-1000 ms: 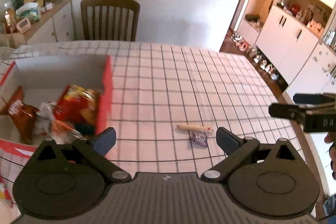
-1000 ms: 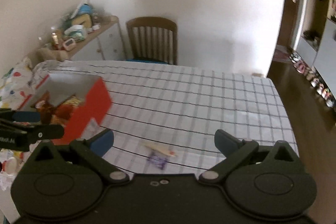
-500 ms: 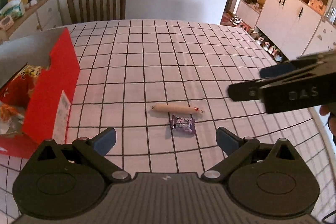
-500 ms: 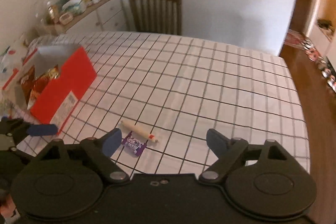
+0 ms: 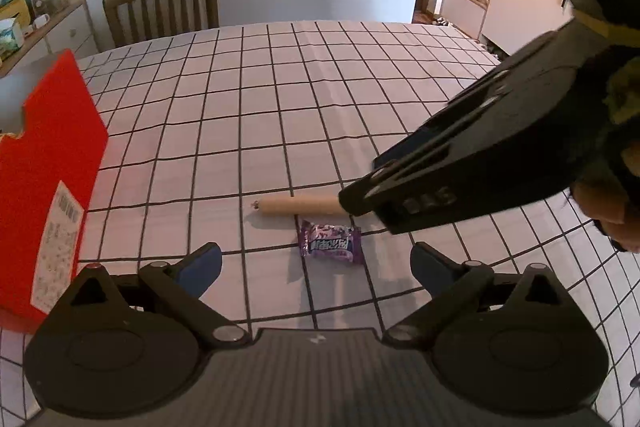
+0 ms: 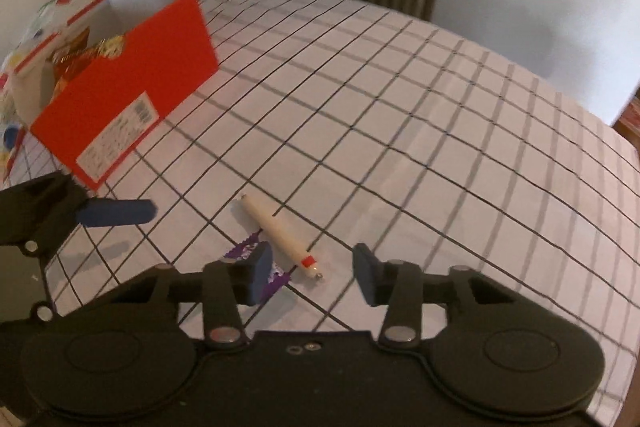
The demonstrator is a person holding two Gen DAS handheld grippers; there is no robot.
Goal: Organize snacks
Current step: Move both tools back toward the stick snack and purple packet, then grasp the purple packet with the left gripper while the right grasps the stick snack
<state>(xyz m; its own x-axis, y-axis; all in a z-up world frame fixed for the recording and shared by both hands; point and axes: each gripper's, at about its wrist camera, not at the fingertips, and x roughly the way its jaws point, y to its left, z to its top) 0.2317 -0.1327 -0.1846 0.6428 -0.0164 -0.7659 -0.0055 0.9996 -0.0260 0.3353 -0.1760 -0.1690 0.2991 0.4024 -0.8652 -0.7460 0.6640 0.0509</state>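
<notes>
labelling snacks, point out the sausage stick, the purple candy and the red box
sausage stick (image 5: 298, 205), left wrist view, middle of its casing
purple candy (image 5: 331, 246), left wrist view, centre of the wrapper
red box (image 6: 152, 67), right wrist view, red side wall

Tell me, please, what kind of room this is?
Probably a home dining room: a table with a checked tablecloth, a wooden chair at its far side, and white cupboards through the doorway.
</notes>
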